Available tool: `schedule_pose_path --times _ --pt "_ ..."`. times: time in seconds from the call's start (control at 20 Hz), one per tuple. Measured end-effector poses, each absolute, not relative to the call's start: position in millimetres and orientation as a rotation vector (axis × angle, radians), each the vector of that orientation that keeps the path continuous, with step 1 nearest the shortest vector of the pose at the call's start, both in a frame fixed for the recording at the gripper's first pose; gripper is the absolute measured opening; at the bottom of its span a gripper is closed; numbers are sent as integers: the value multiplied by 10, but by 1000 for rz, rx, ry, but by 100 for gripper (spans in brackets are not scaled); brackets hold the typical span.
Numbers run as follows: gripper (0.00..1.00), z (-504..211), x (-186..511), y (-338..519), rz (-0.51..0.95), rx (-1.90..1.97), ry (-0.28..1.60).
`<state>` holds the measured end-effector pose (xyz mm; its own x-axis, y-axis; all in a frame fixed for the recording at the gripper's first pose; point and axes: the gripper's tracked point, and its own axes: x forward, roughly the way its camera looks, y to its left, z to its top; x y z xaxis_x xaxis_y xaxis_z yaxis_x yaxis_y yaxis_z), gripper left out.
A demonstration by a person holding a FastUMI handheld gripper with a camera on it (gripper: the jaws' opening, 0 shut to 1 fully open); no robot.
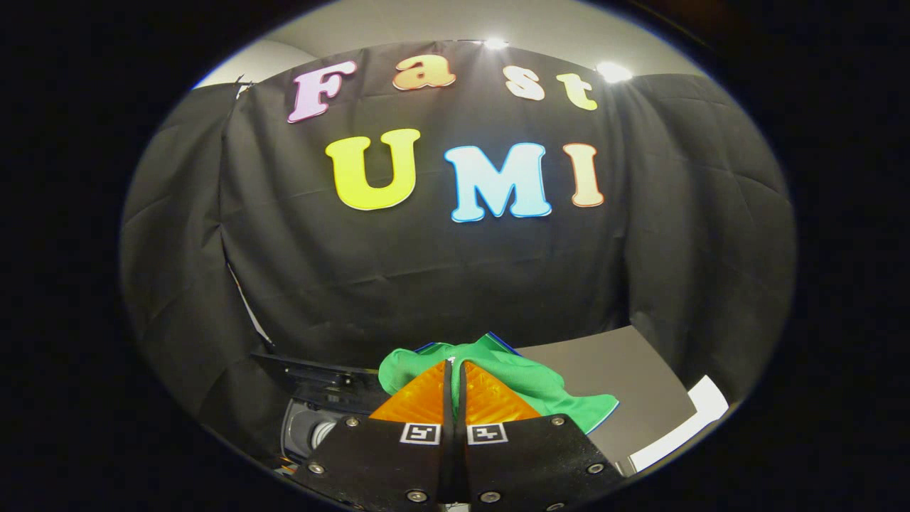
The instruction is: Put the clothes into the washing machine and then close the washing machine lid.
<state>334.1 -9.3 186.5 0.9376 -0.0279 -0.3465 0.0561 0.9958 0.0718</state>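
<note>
The jaws were together; the soft, light green cloth (pixel 526 380) just beyond them would bunch anywhere.

A black cloth wall (pixel 441 270) hung before me, creased in broad folds and draped in separate panels that met at seams on either side. Above it ran a pale ceiling (pixel 426 25), where two bright lamps (pixel 613 71) glared just over the cloth's top edge. Low down, off to one side, a grey tabletop (pixel 625 377) reached back to the cloth.
</note>
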Motion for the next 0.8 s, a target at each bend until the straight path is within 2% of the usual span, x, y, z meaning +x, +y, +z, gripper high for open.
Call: schedule_pose_path --times 0.45,0.8 --pt "0 1662 3254 1259 -74 66 353" --pt "0 1303 3251 2205 -40 34 411"
